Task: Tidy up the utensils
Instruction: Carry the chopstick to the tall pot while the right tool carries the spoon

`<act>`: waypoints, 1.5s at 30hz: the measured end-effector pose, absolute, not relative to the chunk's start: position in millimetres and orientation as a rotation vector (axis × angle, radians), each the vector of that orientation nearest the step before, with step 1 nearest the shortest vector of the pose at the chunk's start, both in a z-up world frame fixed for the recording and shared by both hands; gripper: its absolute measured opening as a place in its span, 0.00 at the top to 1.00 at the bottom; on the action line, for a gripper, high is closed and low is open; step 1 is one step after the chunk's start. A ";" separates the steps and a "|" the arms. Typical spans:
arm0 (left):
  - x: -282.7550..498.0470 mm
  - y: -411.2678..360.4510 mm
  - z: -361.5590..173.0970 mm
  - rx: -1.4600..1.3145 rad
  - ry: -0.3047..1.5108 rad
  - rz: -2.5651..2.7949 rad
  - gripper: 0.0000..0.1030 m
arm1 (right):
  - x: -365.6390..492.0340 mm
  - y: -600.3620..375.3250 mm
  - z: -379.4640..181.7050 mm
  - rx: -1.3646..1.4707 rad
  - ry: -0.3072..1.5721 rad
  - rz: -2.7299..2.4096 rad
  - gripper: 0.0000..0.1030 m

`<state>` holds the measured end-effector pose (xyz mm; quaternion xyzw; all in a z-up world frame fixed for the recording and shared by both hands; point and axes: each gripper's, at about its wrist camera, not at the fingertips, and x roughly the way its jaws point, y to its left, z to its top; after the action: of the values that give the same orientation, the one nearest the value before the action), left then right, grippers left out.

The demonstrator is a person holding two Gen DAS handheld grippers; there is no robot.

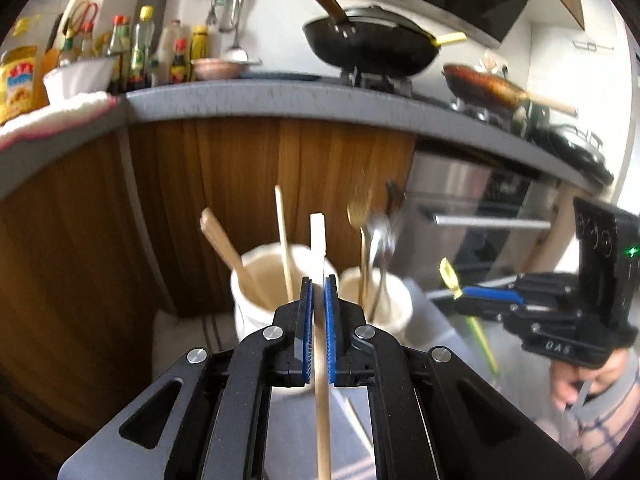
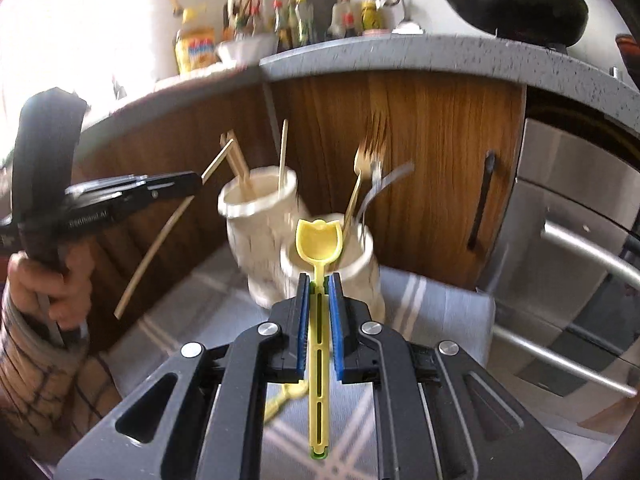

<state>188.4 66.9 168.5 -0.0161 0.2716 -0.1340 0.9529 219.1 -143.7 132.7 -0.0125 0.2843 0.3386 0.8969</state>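
Partway through the sorting, by the look of things. Two cream ceramic holders standing side by side on a striped cloth (image 2: 420, 300) in front of a wooden cabinet door. Left holder (image 1: 256, 280) already carrying wooden chopsticks (image 1: 228, 252), several sticks leaning at different angles. Right holder (image 1: 396, 300) already carrying metal cutlery (image 1: 376, 240), a gold-toned fork and silver pieces among them, blurred.

Left tongs (image 1: 319, 300) clamped narrow on a single wooden chopstick (image 1: 320, 360), its flat upper end poking out above the pads, its length running down beneath the tongs; held in the air short of the chopstick holder, not yet in it. Right tongs (image 2: 319, 300) clamped narrow on a yellow plastic spoon (image 2: 319, 248) by its slotted handle, bowl forward and upward, hovering in front of the cutlery holder and still outside it.

Left to do, judging from this: drop the chopstick in with the other sticks, the spoon in with the cutlery. One more pale yellow item (image 2: 286, 398) lying on the cloth below the right tongs, too blurred to name; probably still awaiting sorting. More loose utensils elsewhere: cannot tell.
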 end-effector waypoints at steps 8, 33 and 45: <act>227.3 76.2 200.8 -0.120 0.400 -0.178 0.94 | 256.3 -126.7 150.3 0.045 0.505 0.689 0.91; 290.6 80.3 180.3 -0.195 0.243 -0.119 0.94 | 302.6 -96.5 134.4 0.087 0.441 0.649 0.91; 282.4 89.4 167.0 -0.214 0.218 -0.095 0.94 | 290.9 -99.6 115.8 0.059 0.445 0.620 0.91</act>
<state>282.4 89.4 167.0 -0.1067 0.1087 -0.0474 0.9872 290.9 -99.6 115.8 0.0289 0.2173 0.3024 0.9277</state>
